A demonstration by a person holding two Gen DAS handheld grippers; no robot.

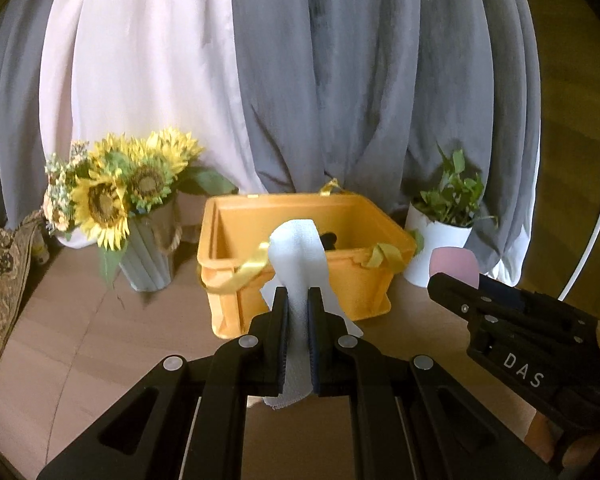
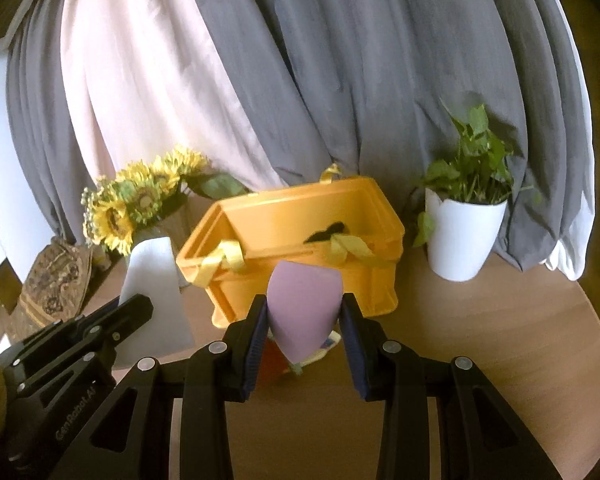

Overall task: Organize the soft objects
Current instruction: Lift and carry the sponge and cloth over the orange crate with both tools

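A: Left claw status?

B: Nearly closed on a white cloth. The cloth stands up between the pads, in front of the yellow bin, its upper end overlapping the bin's near rim in the left view.

A: Right claw?

B: Partly closed, both pads pressed against a purple sponge, held above the bench, in front of the bin.

A: Bin contents?

B: A dark item lies inside; its kind cannot be told. Yellow ribbons hang over the near rim.

A: Surroundings?

B: Sunflowers left of the bin, a potted plant right of it, curtains behind it.
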